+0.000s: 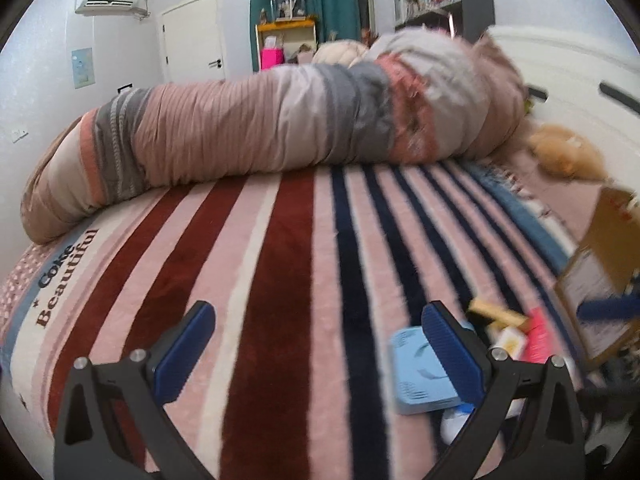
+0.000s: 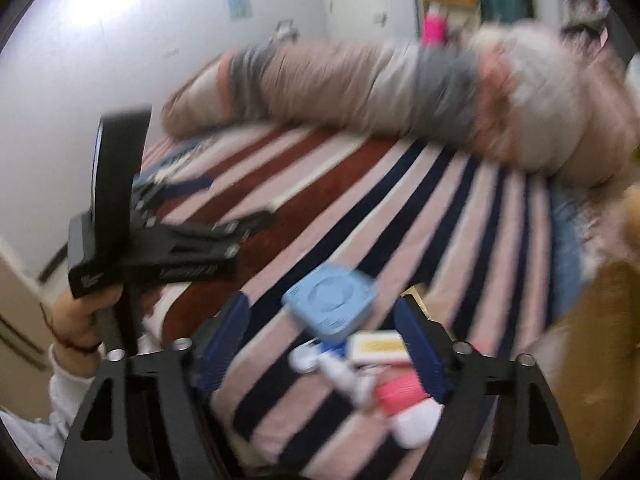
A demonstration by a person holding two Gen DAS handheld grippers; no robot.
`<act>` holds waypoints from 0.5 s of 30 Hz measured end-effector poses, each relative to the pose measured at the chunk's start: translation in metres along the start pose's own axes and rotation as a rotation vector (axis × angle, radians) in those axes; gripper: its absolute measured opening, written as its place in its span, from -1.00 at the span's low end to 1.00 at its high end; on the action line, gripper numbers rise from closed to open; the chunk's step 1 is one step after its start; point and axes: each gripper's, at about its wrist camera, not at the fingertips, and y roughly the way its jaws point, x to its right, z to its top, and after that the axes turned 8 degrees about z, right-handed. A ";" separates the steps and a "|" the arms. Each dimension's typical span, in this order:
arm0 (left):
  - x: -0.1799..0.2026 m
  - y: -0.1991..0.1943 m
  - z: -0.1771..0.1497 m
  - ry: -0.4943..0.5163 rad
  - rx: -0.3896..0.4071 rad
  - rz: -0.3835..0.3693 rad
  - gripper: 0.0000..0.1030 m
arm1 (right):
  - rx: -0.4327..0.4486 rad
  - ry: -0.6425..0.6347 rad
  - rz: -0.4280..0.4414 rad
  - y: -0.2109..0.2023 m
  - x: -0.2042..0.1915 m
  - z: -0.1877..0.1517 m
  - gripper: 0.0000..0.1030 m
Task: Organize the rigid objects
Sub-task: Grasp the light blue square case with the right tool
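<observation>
A light blue square case (image 2: 330,300) lies on the striped blanket (image 2: 360,200), with a pile of small objects just in front of it: a white box with a yellow label (image 2: 378,347), a pink ribbed piece (image 2: 398,394) and white pieces (image 2: 416,424). My right gripper (image 2: 322,342) is open and empty, hovering over this pile. My left gripper (image 1: 318,340) is open and empty above the blanket (image 1: 280,280); the blue case (image 1: 420,376) sits behind its right finger. The left gripper also shows at the left of the right wrist view (image 2: 208,200).
A rolled striped quilt (image 1: 280,128) lies across the far side of the bed. A cardboard box (image 1: 600,272) stands at the right edge, also in the right wrist view (image 2: 592,352). A plush toy (image 1: 564,152) lies by the white headboard.
</observation>
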 end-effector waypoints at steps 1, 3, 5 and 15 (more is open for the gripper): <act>-0.001 0.005 -0.002 0.005 -0.002 0.000 0.99 | -0.036 0.023 0.027 0.015 0.004 -0.002 0.34; -0.007 0.015 -0.006 -0.020 -0.015 -0.008 0.99 | -0.106 0.062 0.064 0.044 0.012 -0.007 0.34; -0.015 0.025 -0.008 -0.065 -0.043 -0.048 0.99 | -0.154 0.081 0.074 0.066 0.018 -0.009 0.34; -0.028 0.042 -0.017 -0.099 -0.114 -0.058 0.99 | -0.231 0.108 0.028 0.130 0.030 0.004 0.76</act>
